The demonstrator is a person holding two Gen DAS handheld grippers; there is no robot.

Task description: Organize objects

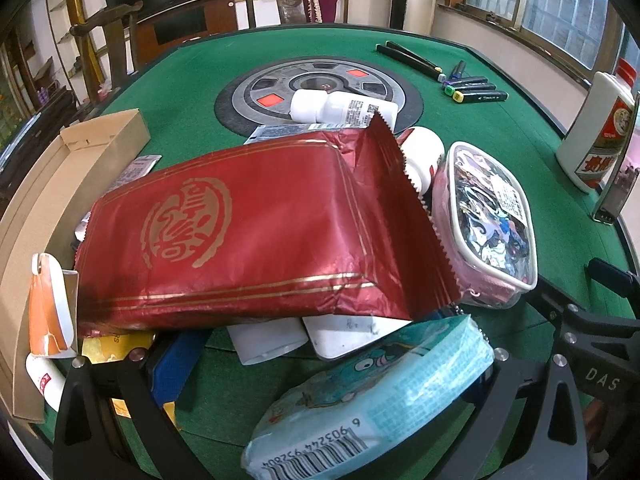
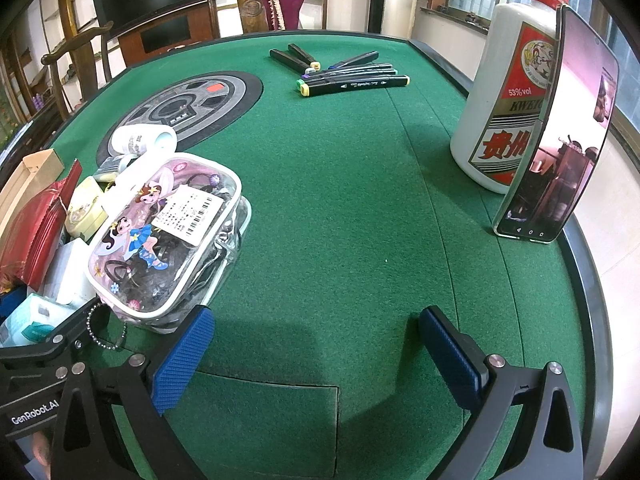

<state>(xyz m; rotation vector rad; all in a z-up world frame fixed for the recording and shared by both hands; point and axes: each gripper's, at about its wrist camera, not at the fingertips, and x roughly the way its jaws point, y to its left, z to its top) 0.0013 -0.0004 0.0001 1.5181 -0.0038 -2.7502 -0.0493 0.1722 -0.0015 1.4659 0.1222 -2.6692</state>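
A pile of objects lies on the green felt table (image 2: 340,220). On top is a red foil bag (image 1: 240,232) with gold print. A light blue tissue pack (image 1: 380,392) lies in front of it, between the fingers of my left gripper (image 1: 328,380). The left blue pad (image 1: 172,372) stands clear of the pack, and the pack hides the right pad. A clear cartoon pouch (image 1: 488,216) sits at the pile's right edge. My right gripper (image 2: 316,360) stands open over bare felt, its left pad (image 2: 184,360) just beside the pouch (image 2: 168,236).
An open cardboard box (image 1: 60,184) lies left of the pile. A white bottle (image 1: 344,108) lies on the table's centre disc. Several markers (image 2: 352,78) lie at the back. A white liquor bottle (image 2: 504,108) and a propped phone (image 2: 560,140) stand at the right rim.
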